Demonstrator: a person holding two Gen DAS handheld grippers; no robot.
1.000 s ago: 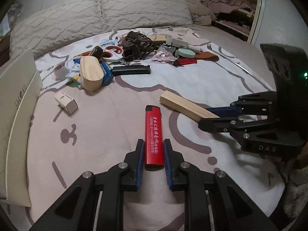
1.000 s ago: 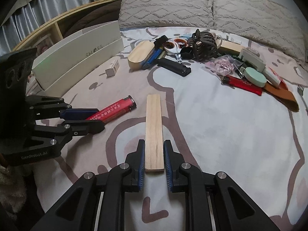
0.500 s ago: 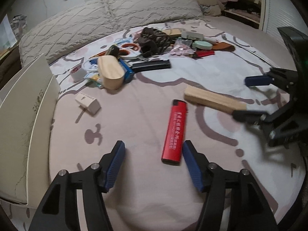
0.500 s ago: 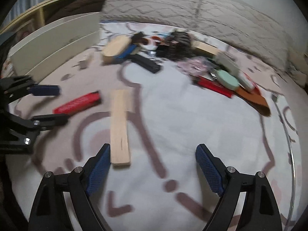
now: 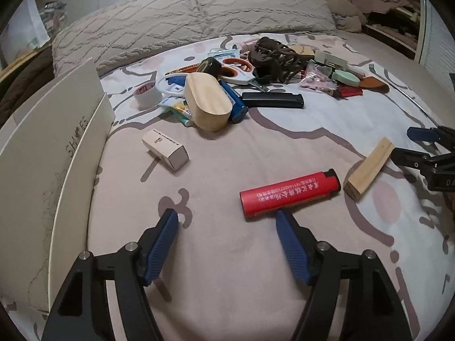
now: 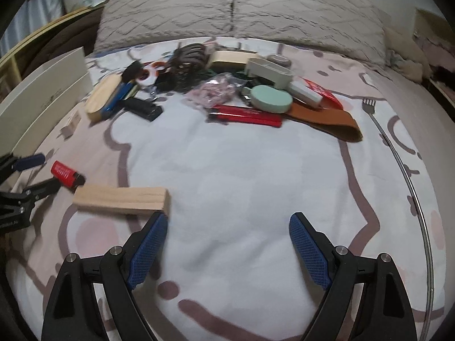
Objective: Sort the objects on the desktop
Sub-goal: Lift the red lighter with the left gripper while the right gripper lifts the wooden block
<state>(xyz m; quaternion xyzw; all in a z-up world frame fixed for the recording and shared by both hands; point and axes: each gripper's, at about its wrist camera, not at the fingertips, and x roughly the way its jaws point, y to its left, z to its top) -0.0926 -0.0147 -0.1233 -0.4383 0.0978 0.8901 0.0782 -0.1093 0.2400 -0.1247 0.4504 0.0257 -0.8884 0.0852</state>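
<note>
A red lighter (image 5: 290,194) lies on the bedsheet just ahead of my left gripper (image 5: 227,227), which is open and empty, with the lighter off its right finger. A wooden block (image 5: 369,169) lies to the lighter's right. In the right wrist view the same block (image 6: 122,200) lies just past my left finger, with the lighter (image 6: 66,173) beyond it. My right gripper (image 6: 227,228) is open and empty over bare sheet. A pile of mixed objects (image 5: 256,68) sits farther back on the bed.
A white shoe box (image 5: 51,153) stands along the left. A small white box (image 5: 166,149), an oval wooden box (image 5: 206,101) and a black lighter (image 5: 271,99) lie mid-bed. A second red lighter (image 6: 246,115), a mint case (image 6: 271,98), a brown strap (image 6: 327,120) and a fork (image 6: 369,105) lie at the right.
Both grippers were shut, the left on the red lighter and the right on the wooden block. Both opened, released them on the sheet and swung apart, left leftward, right rightward.
</note>
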